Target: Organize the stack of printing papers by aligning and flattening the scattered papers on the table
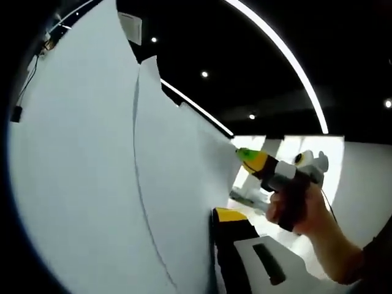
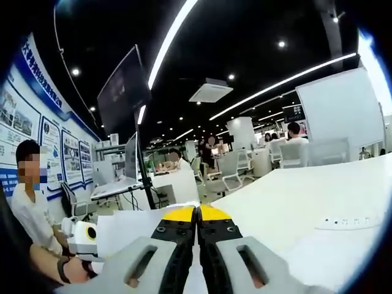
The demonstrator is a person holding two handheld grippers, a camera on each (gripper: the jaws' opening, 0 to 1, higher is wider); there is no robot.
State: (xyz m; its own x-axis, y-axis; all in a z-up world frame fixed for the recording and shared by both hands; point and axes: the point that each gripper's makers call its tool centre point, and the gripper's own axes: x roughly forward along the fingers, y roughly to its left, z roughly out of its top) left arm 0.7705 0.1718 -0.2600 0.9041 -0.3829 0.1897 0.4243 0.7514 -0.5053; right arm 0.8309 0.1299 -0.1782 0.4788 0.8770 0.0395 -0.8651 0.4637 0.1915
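We have the printing papers (image 1: 92,184) lifted upright off the table (image 2: 306,202), their top edges stepped and uneven in the left gripper view. The left gripper (image 1: 236,245) holds one side edge between its jaws; the right gripper (image 1: 245,158) pinches the far edge, and in the right gripper view its jaws meet tip to tip. The sheets look light, limp and slippery against each other, so we judge it best to grip firmly near the side edges.
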